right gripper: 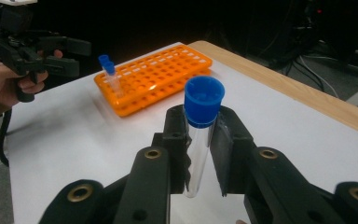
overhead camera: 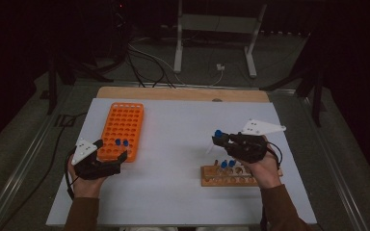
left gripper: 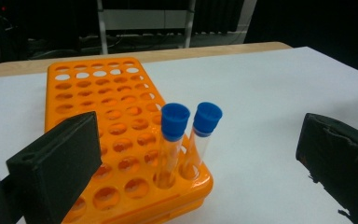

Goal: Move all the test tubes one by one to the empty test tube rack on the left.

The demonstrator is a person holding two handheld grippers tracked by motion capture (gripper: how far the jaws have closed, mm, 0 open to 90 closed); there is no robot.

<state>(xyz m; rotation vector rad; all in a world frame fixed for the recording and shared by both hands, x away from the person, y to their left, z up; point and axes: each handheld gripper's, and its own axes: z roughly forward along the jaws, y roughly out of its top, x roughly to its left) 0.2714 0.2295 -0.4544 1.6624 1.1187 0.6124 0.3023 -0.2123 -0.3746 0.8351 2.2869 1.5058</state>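
Observation:
My right gripper (right gripper: pixel 199 140) is shut on a clear test tube with a blue cap (right gripper: pixel 201 126), held upright above the white table. In the high view this right gripper (overhead camera: pixel 220 138) hovers just above and behind a wooden rack (overhead camera: pixel 226 176) that holds two blue-capped tubes (overhead camera: pixel 228 164). An orange rack (overhead camera: pixel 122 130) lies at the left with two blue-capped tubes (left gripper: pixel 189 135) standing in its near corner. My left gripper (overhead camera: pixel 118 159) is open at that near corner, its jaws wide apart on either side of the rack's end.
The table is covered by a white sheet (overhead camera: pixel 173 144) with a wooden edge (overhead camera: pixel 183 94) at the back. Beyond it stand a metal frame (overhead camera: pixel 217 38) and loose cables on the floor.

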